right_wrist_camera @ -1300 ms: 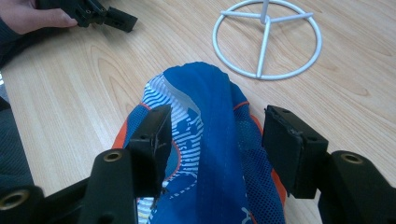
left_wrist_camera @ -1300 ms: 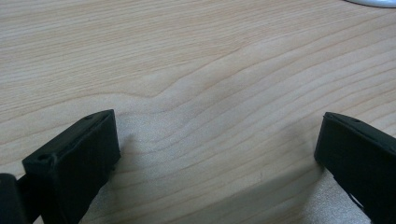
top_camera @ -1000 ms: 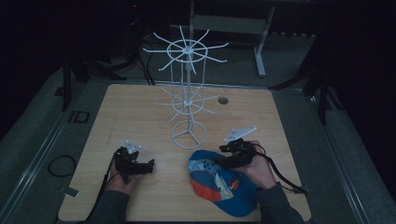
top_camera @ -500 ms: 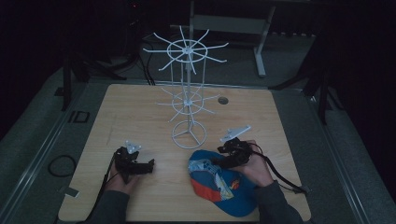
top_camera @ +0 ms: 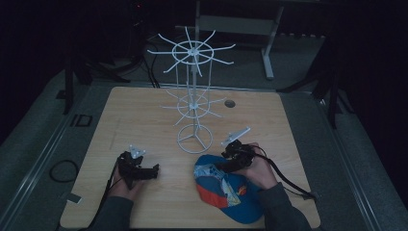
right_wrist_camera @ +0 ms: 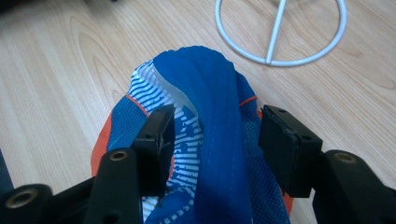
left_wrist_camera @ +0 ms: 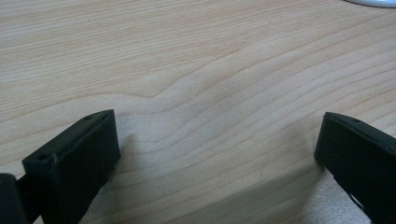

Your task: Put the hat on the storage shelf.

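The right hand-held gripper has edged left onto the blue cap at the surface's near right, its wide jaws just closing astride a raised fold, unpinched; next, squeeze and lift toward the white rack.

The left gripper rests low on the table, jaws wide apart on bare wood. The right gripper tilts down at the cap, its jaws just closing, a raised fold between them.
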